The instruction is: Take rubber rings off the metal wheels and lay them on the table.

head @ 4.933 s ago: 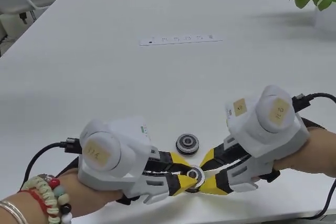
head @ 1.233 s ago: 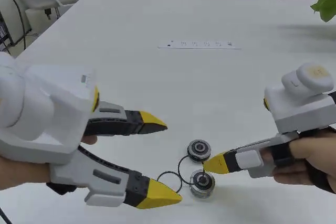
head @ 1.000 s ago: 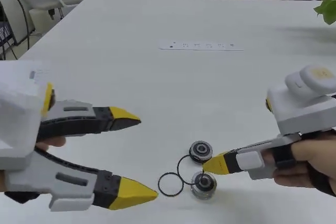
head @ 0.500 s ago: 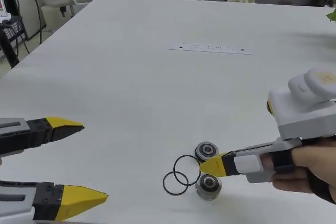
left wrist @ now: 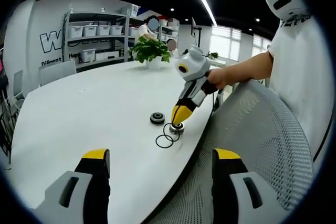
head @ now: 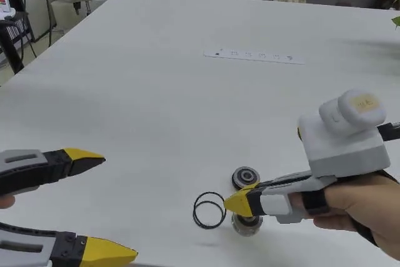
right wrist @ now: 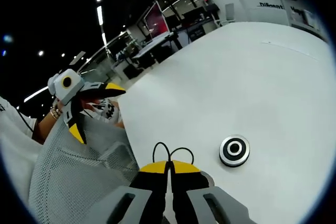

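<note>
Pulled back to the near edge of the worktop [head: 187, 92], the left gripper [head: 119, 207] now gapes wide, apparently finished, while the right gripper [head: 231, 203], jaws closed empty, seemingly steadies the nearer metal wheel [head: 248, 224] beside two rubber rings [head: 209, 209] lying overlapped.

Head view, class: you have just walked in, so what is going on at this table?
A person works at a white table with a gripper in each hand. The right gripper, jaws shut, has its tips at the nearer metal wheel; contact is unclear. Two rubber rings lie overlapping on the table beside that wheel, and a second wheel sits just beyond. The left gripper is open, off to the side.
</note>
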{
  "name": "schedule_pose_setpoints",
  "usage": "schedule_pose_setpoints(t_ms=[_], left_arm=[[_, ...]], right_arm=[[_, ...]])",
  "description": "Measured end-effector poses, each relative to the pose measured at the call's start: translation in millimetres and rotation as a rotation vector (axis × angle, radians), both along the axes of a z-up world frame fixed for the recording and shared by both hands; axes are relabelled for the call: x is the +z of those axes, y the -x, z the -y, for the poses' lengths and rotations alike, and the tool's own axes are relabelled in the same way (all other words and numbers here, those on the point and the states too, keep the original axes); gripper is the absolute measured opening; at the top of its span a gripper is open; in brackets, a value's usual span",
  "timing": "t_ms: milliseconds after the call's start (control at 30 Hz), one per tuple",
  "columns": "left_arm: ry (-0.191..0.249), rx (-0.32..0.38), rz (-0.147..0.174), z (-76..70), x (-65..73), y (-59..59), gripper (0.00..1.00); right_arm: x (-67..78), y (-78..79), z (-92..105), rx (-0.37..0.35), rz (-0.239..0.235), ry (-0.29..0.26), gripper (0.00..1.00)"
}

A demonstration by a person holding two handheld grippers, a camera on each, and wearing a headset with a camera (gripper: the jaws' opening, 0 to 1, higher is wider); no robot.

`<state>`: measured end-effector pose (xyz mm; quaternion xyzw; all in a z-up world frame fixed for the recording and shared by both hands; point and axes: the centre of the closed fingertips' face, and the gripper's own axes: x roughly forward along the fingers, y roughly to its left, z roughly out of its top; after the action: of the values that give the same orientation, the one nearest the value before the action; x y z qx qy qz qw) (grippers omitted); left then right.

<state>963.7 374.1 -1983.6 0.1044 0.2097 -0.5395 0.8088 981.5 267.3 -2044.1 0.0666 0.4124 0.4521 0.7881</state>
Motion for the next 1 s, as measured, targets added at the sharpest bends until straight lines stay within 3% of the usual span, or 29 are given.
schedule_pose_setpoints(t_ms=[67, 167, 467, 700, 1000], left_arm=[[-0.001, 0.006, -0.002, -1.0, -0.4, -1.0, 0.79], [0.040, 0.030, -0.011, -1.4, 3.9, -3.7, 0.79], [0.055, 0.054, -0.012, -4.0, 4.9, -6.6, 0.78], [0.063, 0.056, -0.003, -4.9, 6.4, -7.7, 0.78], [0.063, 0.055, 0.001, -5.6, 6.0, -8.3, 0.78]], right_arm=[[-3.3, -1.9, 0.3, -0.006, 0.007, 0.017, 0.00], [-10.0, -3.7, -1.8, -0.017, -0.001, 0.041, 0.00], [-16.0, -8.5, -10.0, -0.020, 0.032, 0.080, 0.00], [-23.6, -11.6, -4.6, -0.023, 0.062, 0.139, 0.00], [-28.8, -10.3, -5.3, -0.009, 0.075, 0.168, 0.00]])
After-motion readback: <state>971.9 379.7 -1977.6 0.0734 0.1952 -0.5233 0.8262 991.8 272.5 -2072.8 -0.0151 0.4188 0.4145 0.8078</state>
